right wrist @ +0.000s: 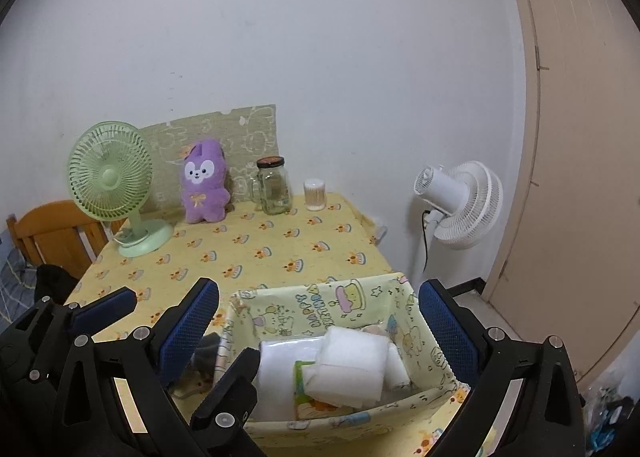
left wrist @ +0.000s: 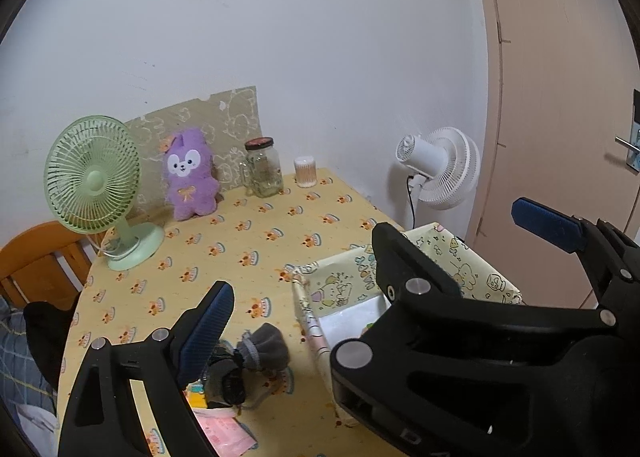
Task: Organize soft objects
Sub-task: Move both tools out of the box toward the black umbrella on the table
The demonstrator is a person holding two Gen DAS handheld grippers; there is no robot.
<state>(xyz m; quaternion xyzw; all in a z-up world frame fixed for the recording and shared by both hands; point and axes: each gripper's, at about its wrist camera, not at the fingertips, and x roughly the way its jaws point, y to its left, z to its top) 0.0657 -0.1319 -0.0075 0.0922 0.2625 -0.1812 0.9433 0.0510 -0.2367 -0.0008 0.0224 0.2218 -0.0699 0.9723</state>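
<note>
Both tools spread, empty: left tool [left wrist: 380,253] w/ ribbed blue pads above knit grey socks [left wrist: 256,353]; right tool [right wrist: 320,321] over fabric bin [right wrist: 352,297].

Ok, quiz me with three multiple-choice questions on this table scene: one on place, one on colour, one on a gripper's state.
1. Where is the grey fabric bundle? A on the table beside the box; B inside the box; C under the fan.
2. What colour is the plush toy? A pink; B purple; C white.
3. The right gripper is: A shut on cloth; B shut, empty; C open.
Answers: A, it lies on the tablecloth next to the box; B, its fur is purple; C, its pads stand wide apart.
</note>
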